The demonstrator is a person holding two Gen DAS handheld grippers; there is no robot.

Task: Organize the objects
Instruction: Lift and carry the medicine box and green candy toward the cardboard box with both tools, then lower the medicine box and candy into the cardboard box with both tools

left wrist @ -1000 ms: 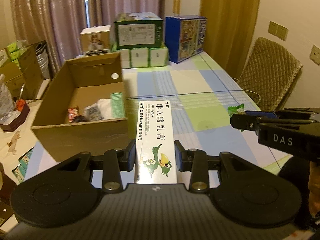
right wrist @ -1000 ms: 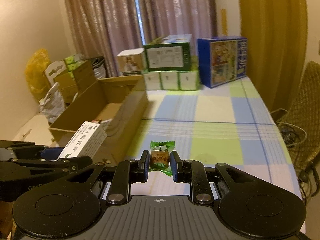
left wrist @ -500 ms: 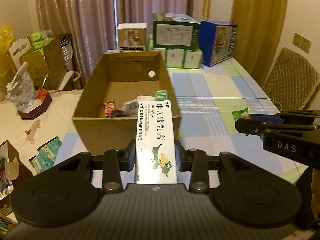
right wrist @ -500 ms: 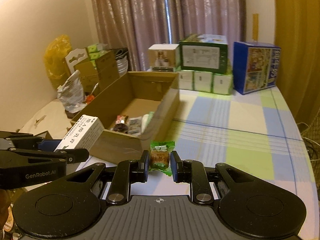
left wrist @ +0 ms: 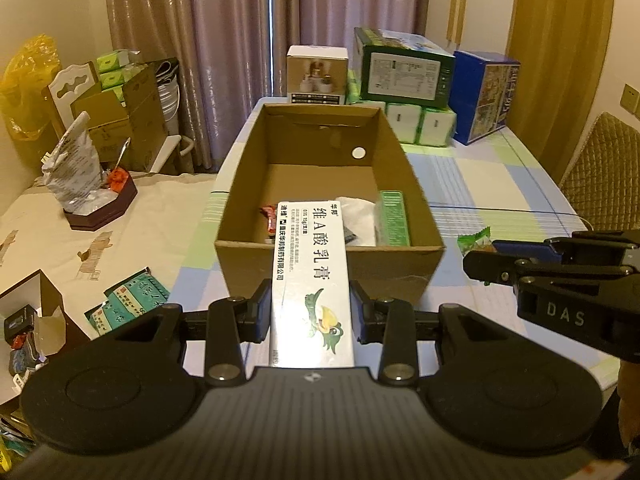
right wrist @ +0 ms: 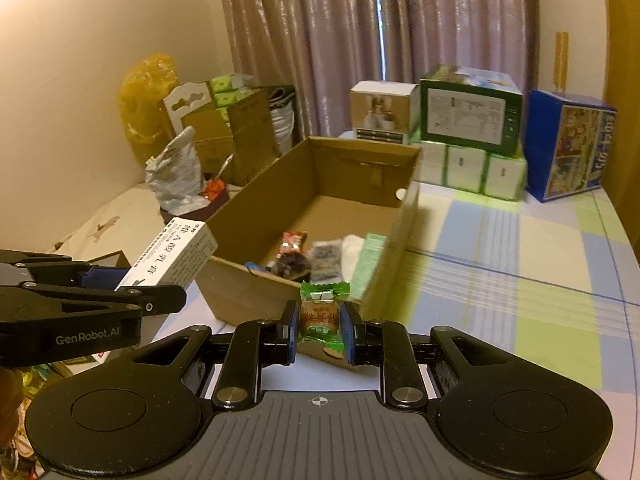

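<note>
**Both grippers loaded at the cardboard box**

While the left gripper point(left wrist: 311, 316) clamps its fingers on a long white ointment carton point(left wrist: 312, 276), the printing on that carton reads "维A酸乳膏" in large characters, with a green duck-like bird drawn near the held end. Its far end reaches over the near wall of the open cardboard box point(left wrist: 332, 258). Seen from the right wrist, the left gripper's body carries the words "GenRobot.AI"; seen from the left wrist, the right gripper's body reads "DAS".

The right gripper point(right wrist: 319, 330) pinches a small green-wrapped candy point(right wrist: 322, 312) between its blue-padded fingers; the wrapper's red characters are too blurred to read. It hangs just before the box's near corner, level with the left gripper and to its right.

Inside the box lie a red snack packet point(right wrist: 294, 240), a white pouch and a green pack point(left wrist: 394, 216). The box stands on a table with a checked cloth point(right wrist: 520, 264) in blue, green and white. Stacked cartons point(left wrist: 404, 68) line the far end before mauve curtains point(left wrist: 224, 40).
</note>
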